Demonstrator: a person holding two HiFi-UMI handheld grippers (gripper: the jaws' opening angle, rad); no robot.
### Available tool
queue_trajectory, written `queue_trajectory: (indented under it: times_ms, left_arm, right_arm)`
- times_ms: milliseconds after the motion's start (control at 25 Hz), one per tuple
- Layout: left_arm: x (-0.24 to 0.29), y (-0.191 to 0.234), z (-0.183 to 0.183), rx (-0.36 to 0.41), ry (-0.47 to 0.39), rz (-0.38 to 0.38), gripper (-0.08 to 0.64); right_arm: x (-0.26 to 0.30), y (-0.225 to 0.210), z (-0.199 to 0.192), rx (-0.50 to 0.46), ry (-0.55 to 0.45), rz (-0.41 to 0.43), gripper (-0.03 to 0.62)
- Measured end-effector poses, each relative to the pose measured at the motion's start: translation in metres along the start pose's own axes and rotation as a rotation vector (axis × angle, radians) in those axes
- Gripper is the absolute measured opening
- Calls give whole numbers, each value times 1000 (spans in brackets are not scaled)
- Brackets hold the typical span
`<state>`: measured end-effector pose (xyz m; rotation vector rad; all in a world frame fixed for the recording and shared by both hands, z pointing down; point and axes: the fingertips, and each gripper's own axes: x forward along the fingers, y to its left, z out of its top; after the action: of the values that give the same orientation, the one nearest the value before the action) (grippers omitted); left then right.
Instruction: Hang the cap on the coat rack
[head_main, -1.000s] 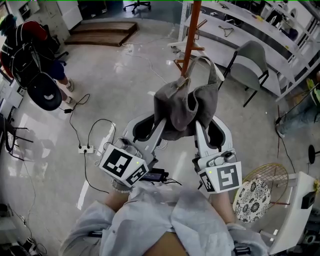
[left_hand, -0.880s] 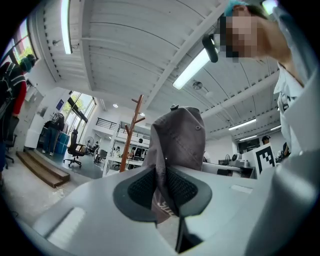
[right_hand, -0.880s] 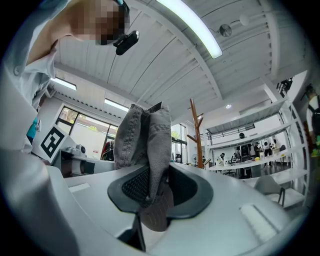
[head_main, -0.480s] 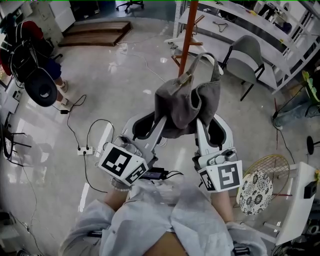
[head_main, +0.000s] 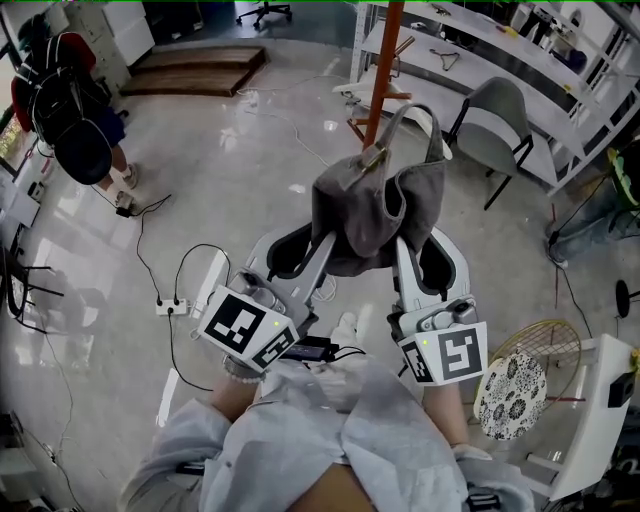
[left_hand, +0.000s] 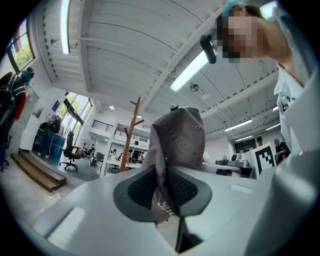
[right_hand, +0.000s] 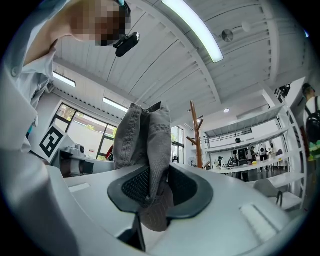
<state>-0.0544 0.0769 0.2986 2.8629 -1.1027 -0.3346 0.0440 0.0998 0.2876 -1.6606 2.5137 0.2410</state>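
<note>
Holding the soft grey fabric cap (head_main: 375, 205) pinched in your left gripper (head_main: 318, 245) and right gripper (head_main: 402, 250), you have barely shifted in 1 second, so the tall orange wooden coat rack (head_main: 386, 70) stands ahead, cap unhung.

Bright overhead tube lights (right_hand: 192, 27), glare on floor (head_main: 240, 150), heavy fisheye w/ dark corners.

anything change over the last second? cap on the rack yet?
Hardly anything. A shoe has come into sight on the floor between the grippers, so the person seems to be stepping forward. Unchanged: the left gripper and right gripper still clamp the cap, held up short of the coat rack. Not hung yet.
</note>
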Motion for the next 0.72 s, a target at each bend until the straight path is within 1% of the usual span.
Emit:
queue_trajectory:
  times_ms: [280,720]
  left_arm:
    - [32,21,1,8,-7,17,54]
    - [106,55,-11,11,-4,62,54]
  right_arm:
    - [31,-23,-5,4,-4,20,98]
    - [90,-86,-22,27,1,70,98]
